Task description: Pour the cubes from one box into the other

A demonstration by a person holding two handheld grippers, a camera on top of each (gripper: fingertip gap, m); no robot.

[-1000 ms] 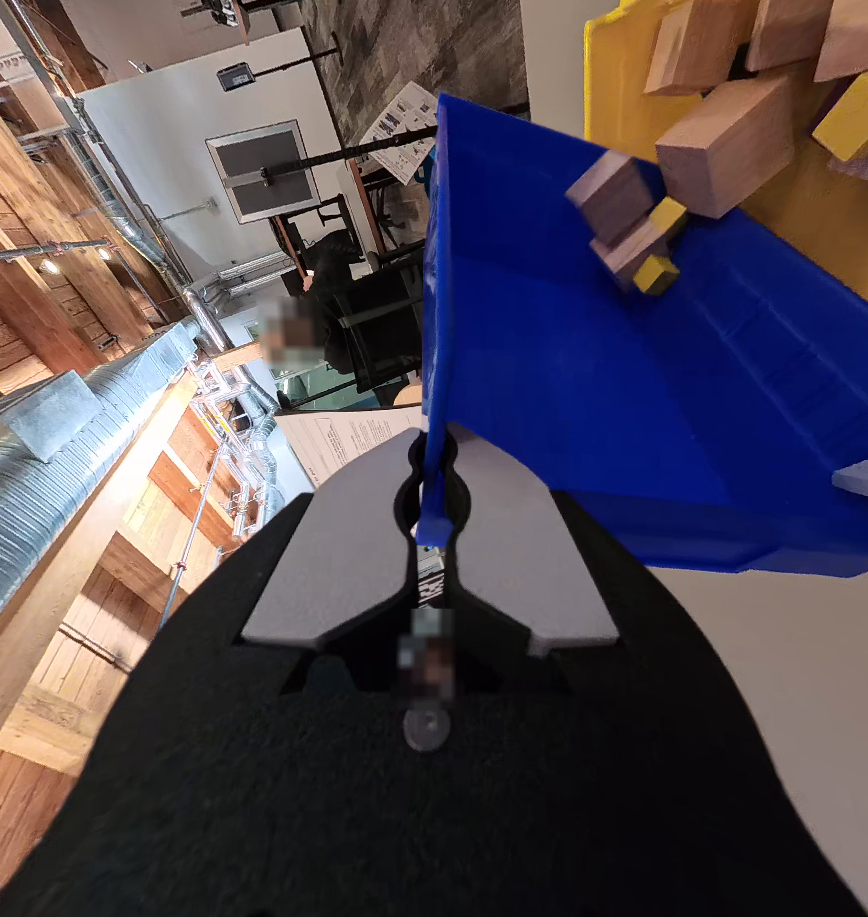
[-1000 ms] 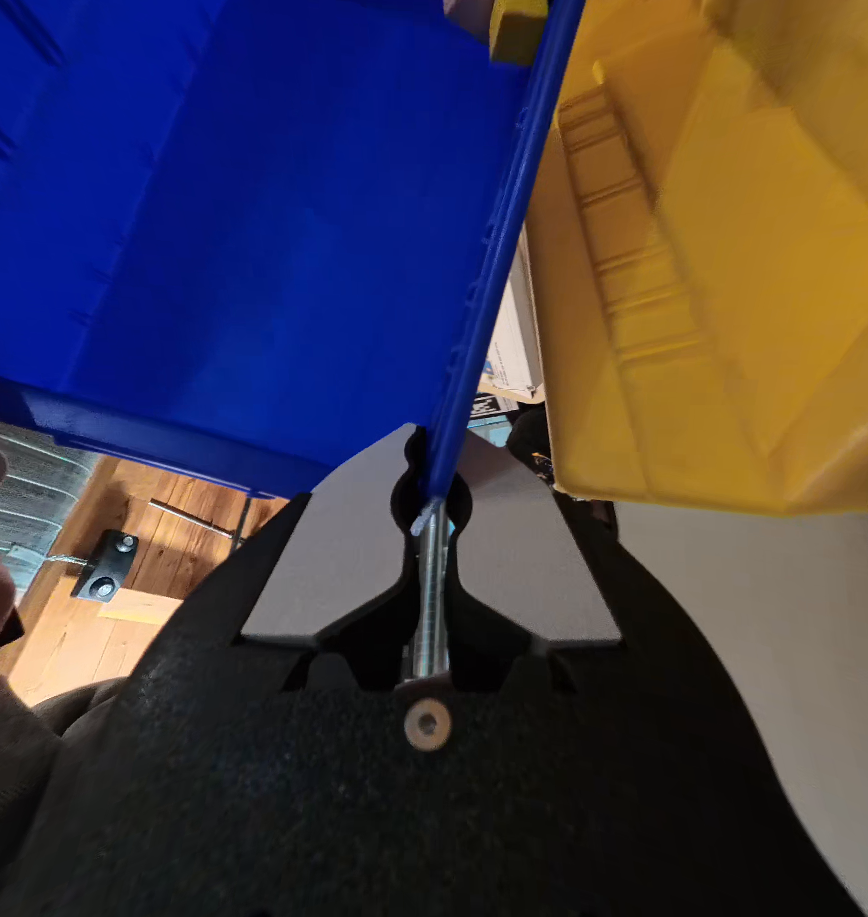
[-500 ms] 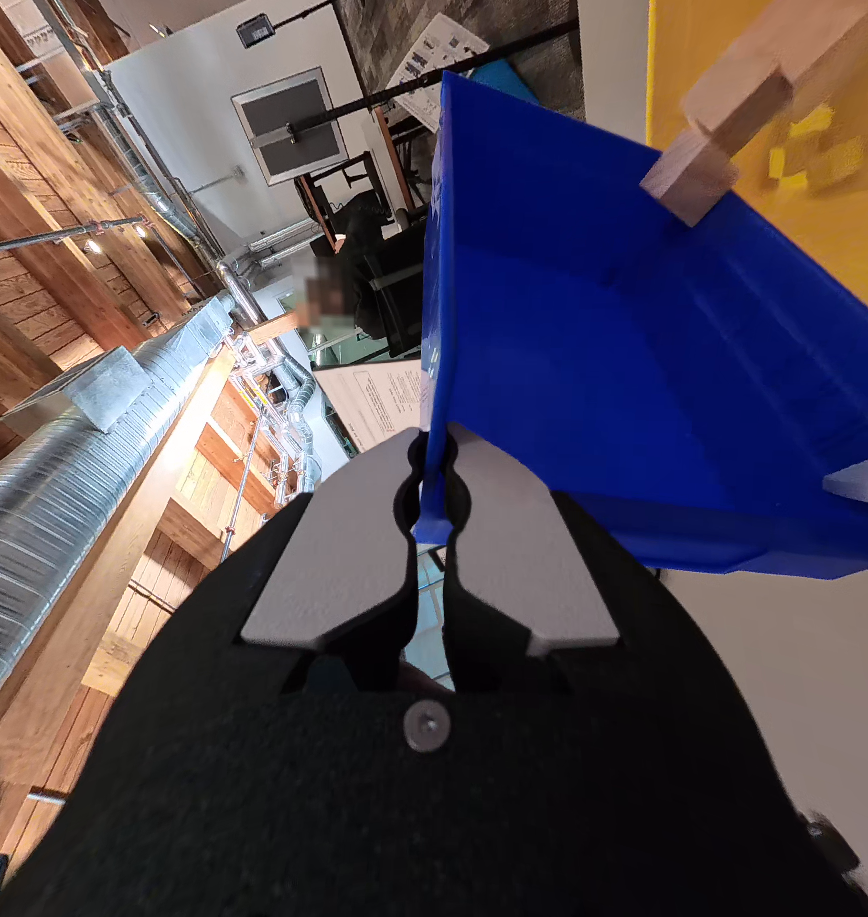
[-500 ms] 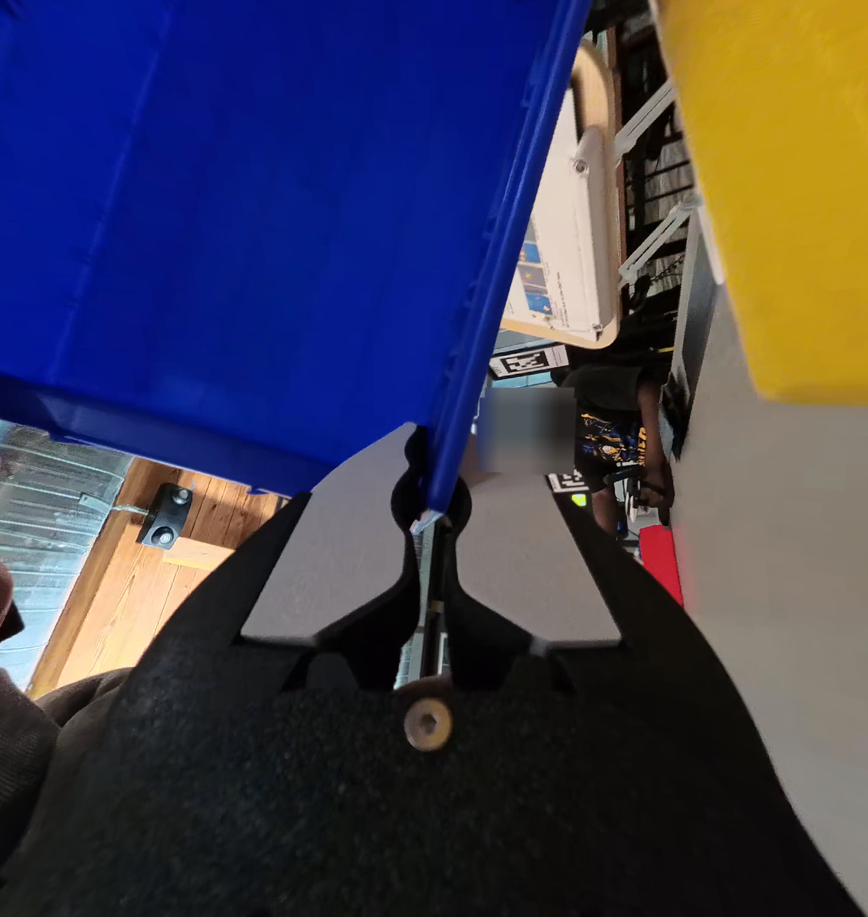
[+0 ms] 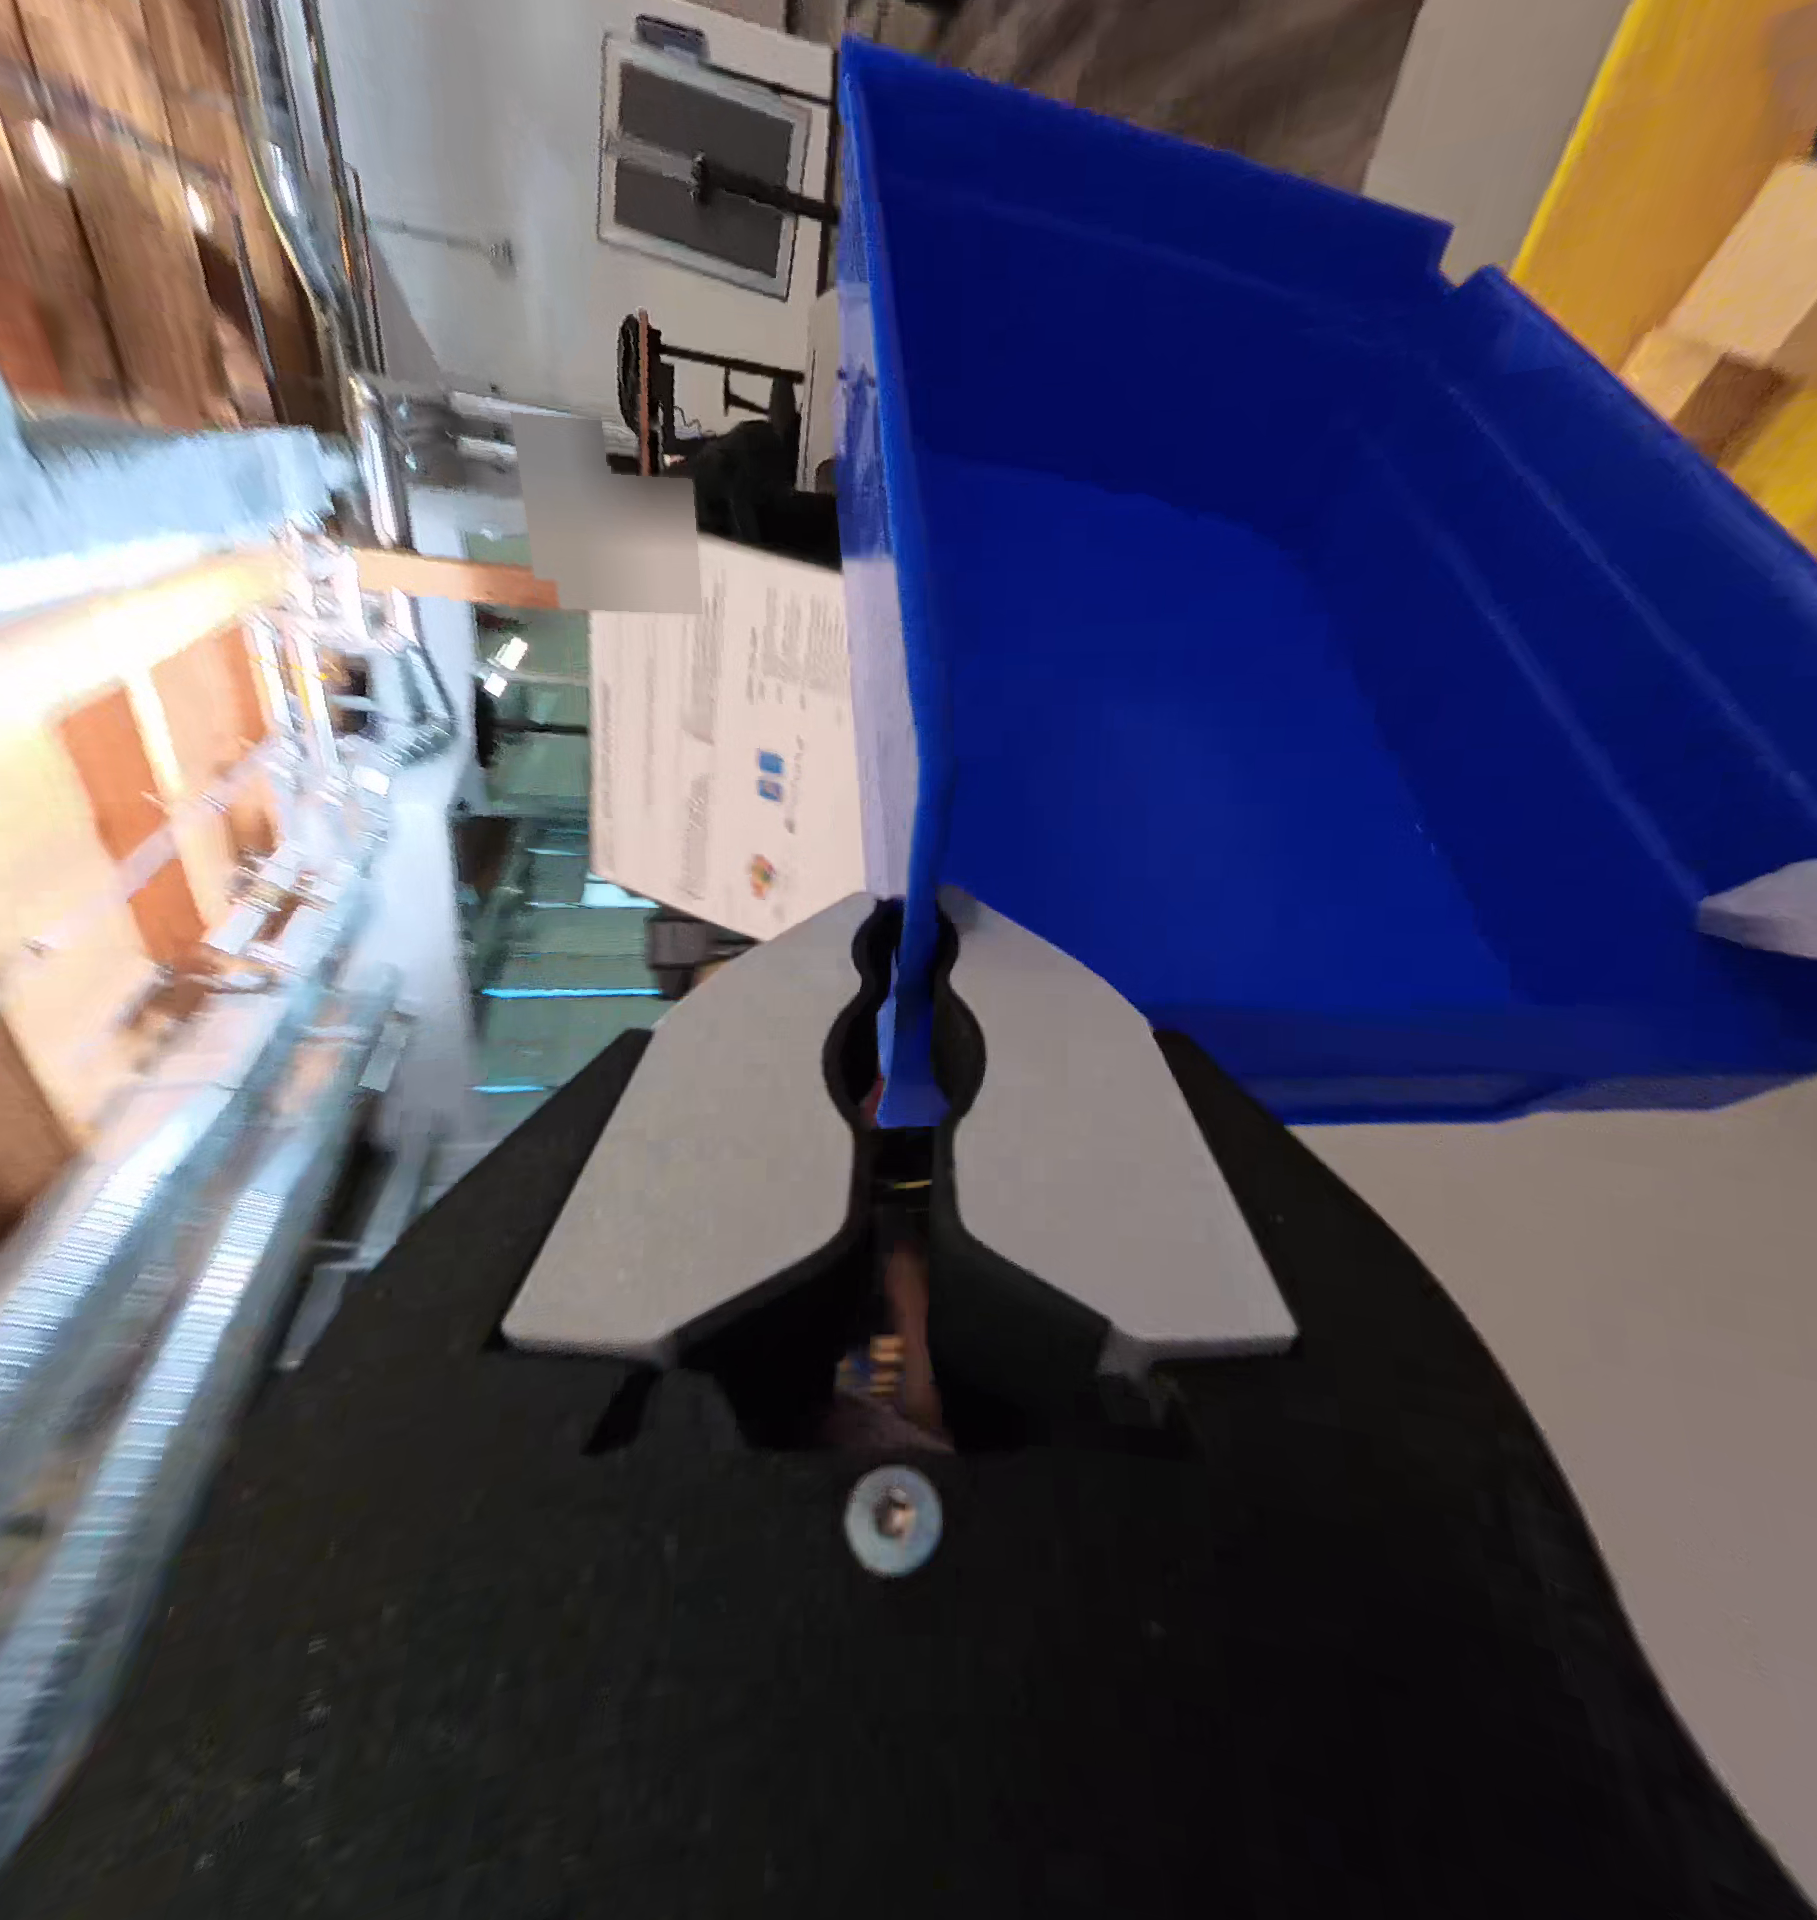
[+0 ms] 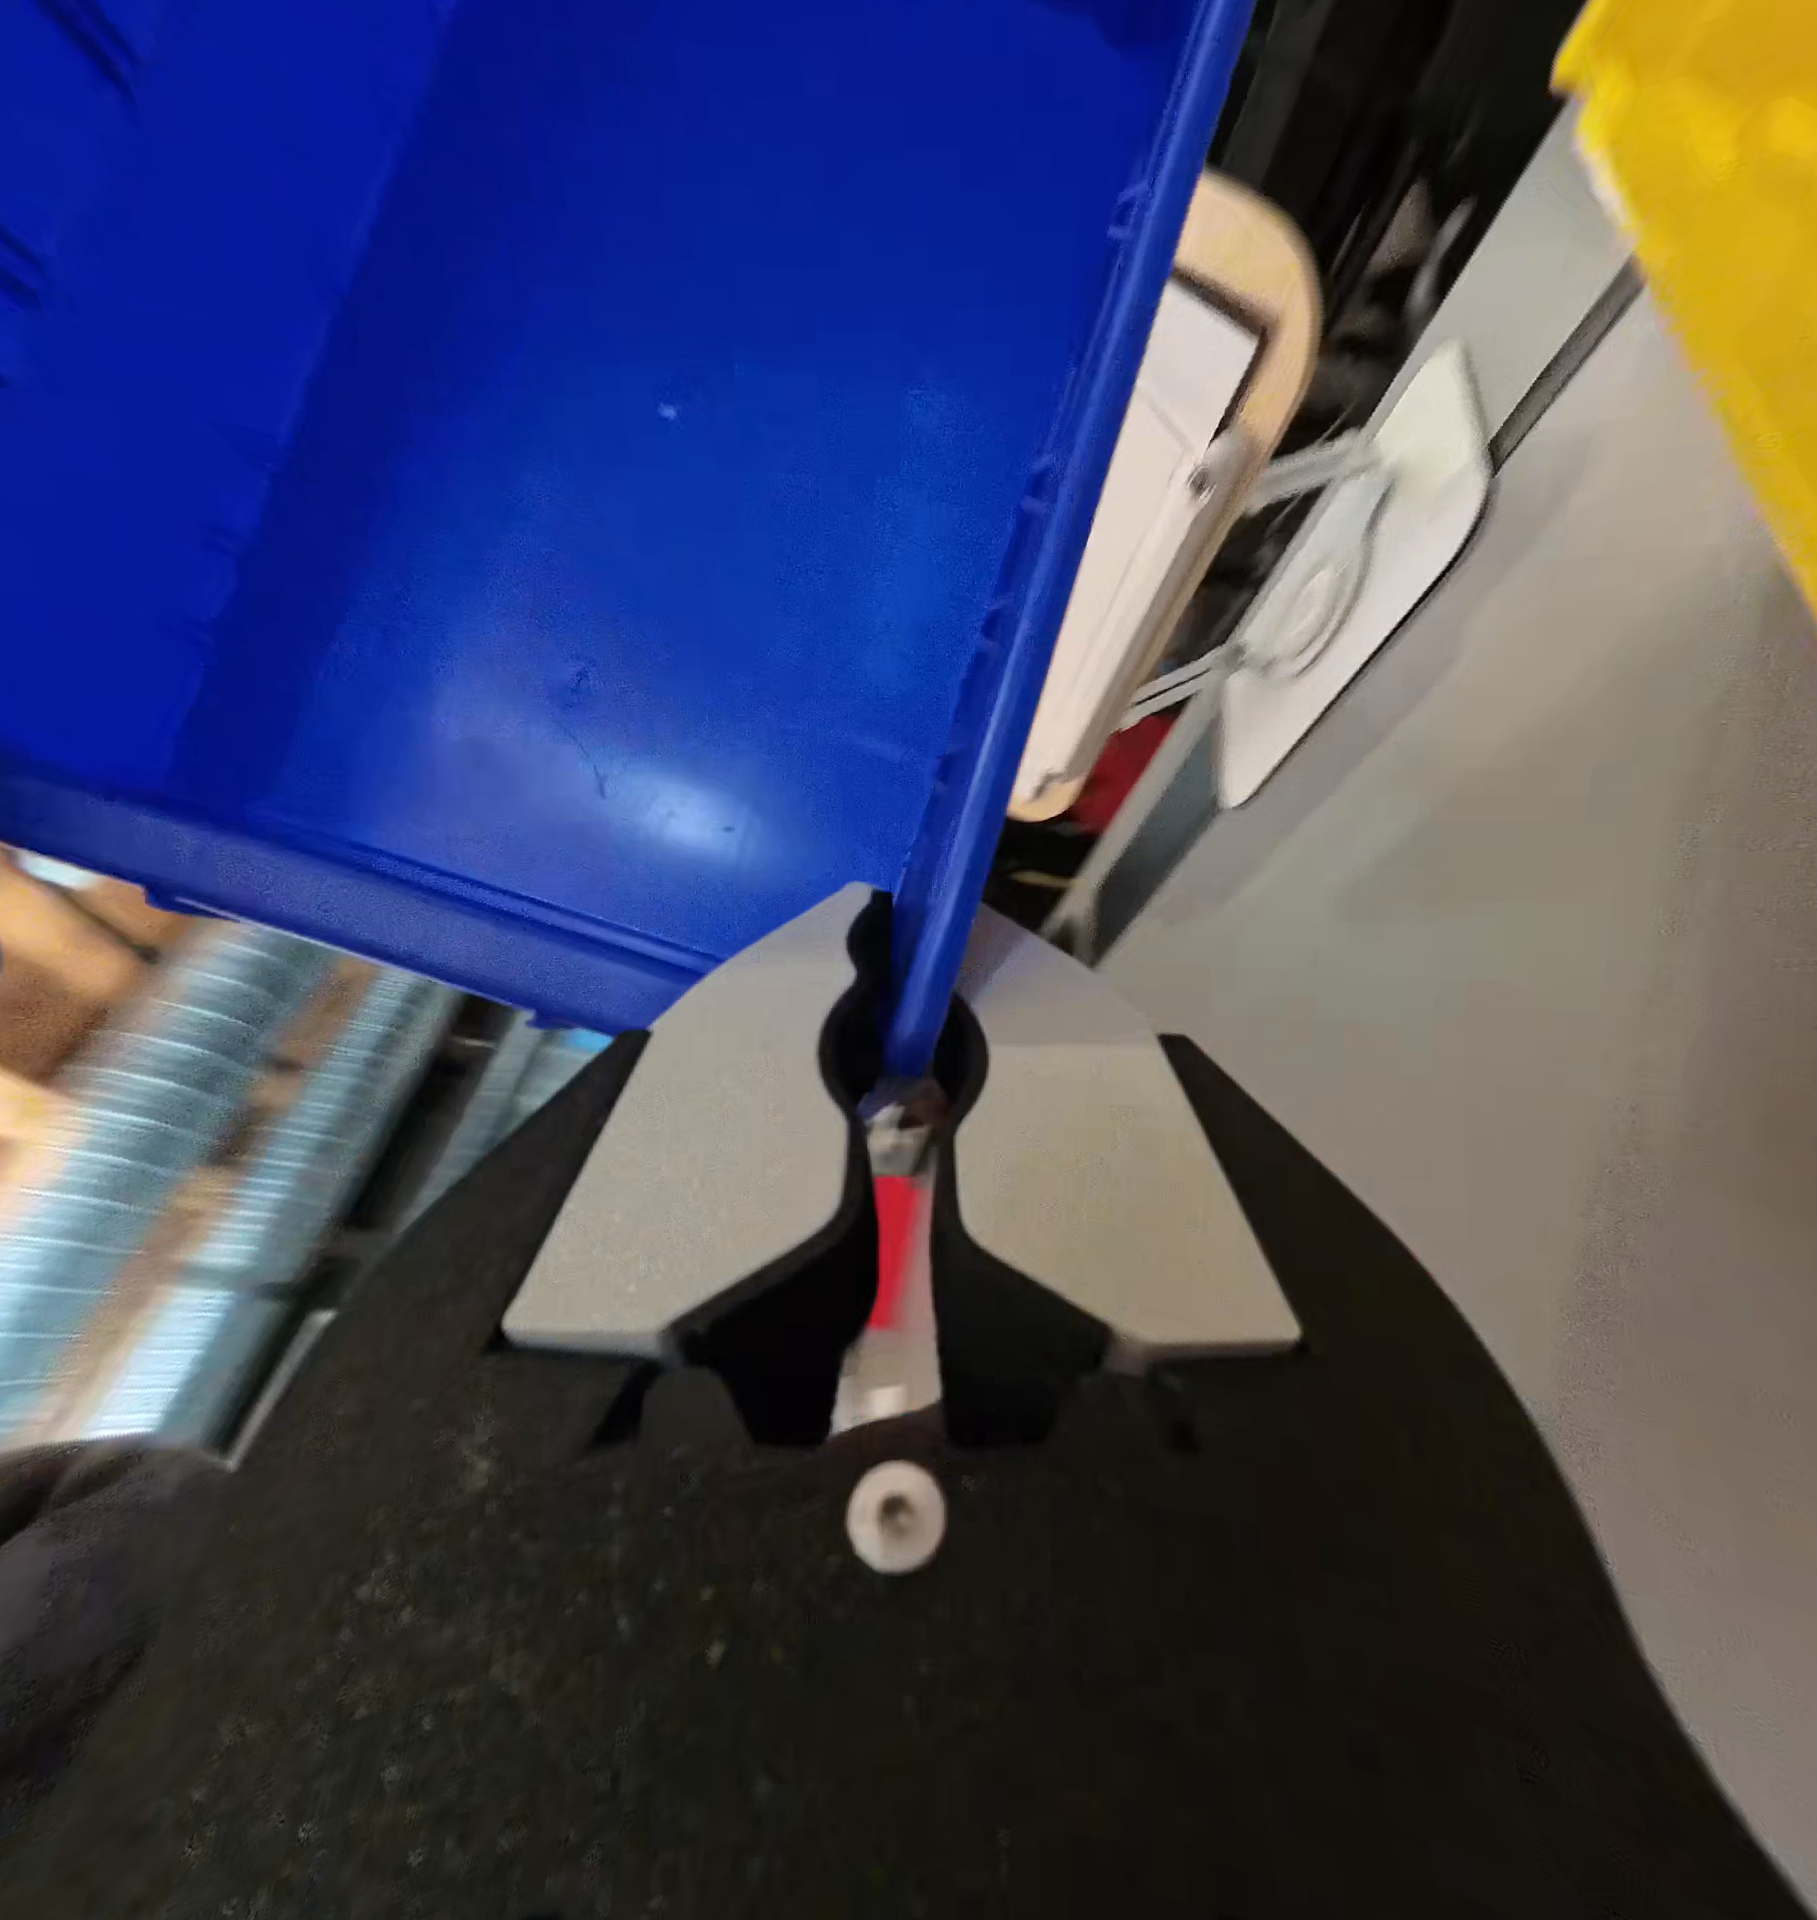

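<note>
we hold the big blue plastic box (image 5: 1299, 675) up in the air, tipped on its side, with one gripper on each side wall. inside it looks empty – we see no cubes left in it from either view, only its smooth blue floor. so we think the pouring is about done, and the step now is to bring the blue box level and set it down on the pale grey table (image 6: 1506, 1143).

to do this well, we should turn both grippers together and at the same speed, so the thin walls do not twist or slip out. we should also keep the blue box away from the yellow plastic box (image 5: 1652, 218) so we do not bump it.

the left gripper (image 5: 909, 1023) is almost fully closed, with only the thin blue wall between its grey pads (image 5: 717, 1132). the right gripper (image 6: 909, 1023) is squeezed the same way on the other wall, and the rim runs right down into the round gap between its pads.

the light wooden cubes (image 5: 1756, 301) sit in the yellow box, at the top right of the left view – they look blurry, so we cannot count them. the yellow box is beside the blue one, not touching it as far as we can see.
</note>
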